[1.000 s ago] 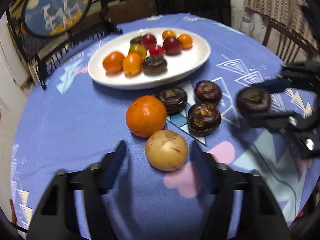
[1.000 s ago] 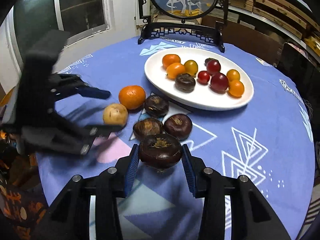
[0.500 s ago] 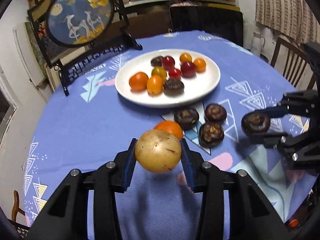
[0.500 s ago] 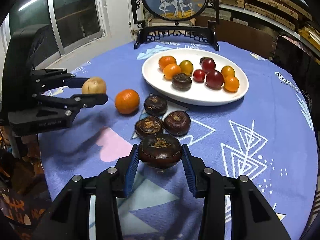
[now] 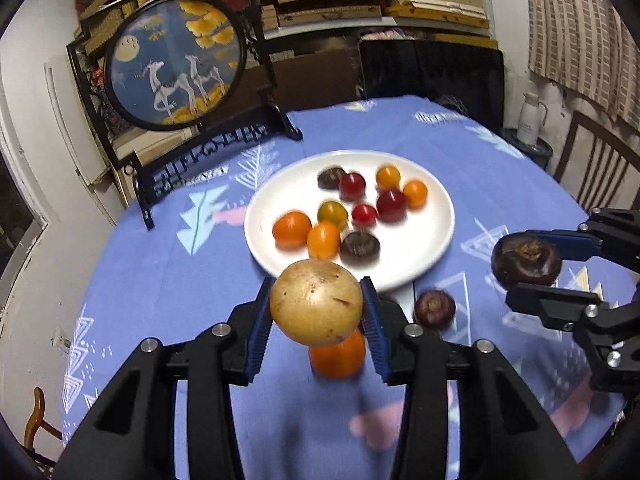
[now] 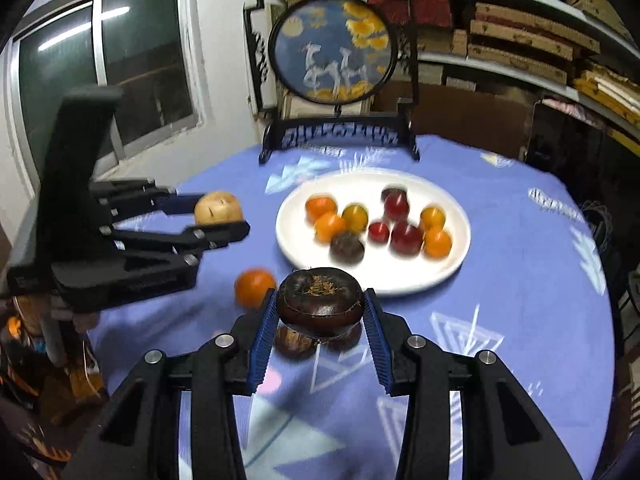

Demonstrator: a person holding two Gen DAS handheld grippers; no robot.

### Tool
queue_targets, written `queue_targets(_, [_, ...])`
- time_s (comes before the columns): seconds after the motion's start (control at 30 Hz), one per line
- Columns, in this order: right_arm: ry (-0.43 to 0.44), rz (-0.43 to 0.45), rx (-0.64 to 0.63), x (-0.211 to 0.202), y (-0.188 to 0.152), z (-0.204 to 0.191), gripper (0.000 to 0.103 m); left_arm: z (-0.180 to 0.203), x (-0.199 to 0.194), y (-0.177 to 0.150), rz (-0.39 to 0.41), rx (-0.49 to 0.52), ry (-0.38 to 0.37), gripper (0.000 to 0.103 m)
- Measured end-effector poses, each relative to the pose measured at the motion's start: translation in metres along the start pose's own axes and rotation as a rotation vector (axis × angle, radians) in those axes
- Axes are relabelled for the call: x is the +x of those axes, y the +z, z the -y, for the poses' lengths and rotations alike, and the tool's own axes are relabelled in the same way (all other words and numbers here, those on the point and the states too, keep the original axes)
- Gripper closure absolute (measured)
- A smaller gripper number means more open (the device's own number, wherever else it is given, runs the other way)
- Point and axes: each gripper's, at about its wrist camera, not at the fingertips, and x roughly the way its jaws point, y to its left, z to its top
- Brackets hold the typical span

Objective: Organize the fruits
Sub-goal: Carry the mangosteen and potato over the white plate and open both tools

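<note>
While left gripper (image 5: 316,304) clamps tan fruit (image 5: 316,302) aloft; right gripper (image 6: 320,312) grips dark fruit (image 6: 320,300) above tablecloth (image 6: 520,280)

Your left gripper (image 5: 316,304) is raised above the table, clamped on a tan potato (image 5: 316,302) — your right gripper (image 6: 320,308), level beside it, pinches a dark water chestnut (image 6: 320,300).
</note>
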Motion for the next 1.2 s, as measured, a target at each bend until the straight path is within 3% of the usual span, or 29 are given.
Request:
queue_targets(0.17, [-0.021, 0.078, 0.03, -0.005, 0.036, 0.014, 0.06, -0.003, 0.009, 0.031, 0.039, -0.015, 0.031, 0.062])
queue_targets(0.37, [-0.045, 0.111, 0.049, 0.009, 0.065, 0.032, 0.06, -0.004, 0.024, 0.057, 0.084, -0.007, 0.058, 0.062])
queue_targets(0.73, [-0.141, 0.069, 0.056, 0.065, 0.08, 0.049, 0.06, -0.017, 0.078, 0.076, 0.036, -0.043, 0.059, 0.062])
queue_targets(1.2, [-0.193, 0.069, 0.033, 0.083, 0.084, 0.059, 0.06, -0.01, 0.106, 0.086, 0.008, -0.049, 0.062, 0.062])
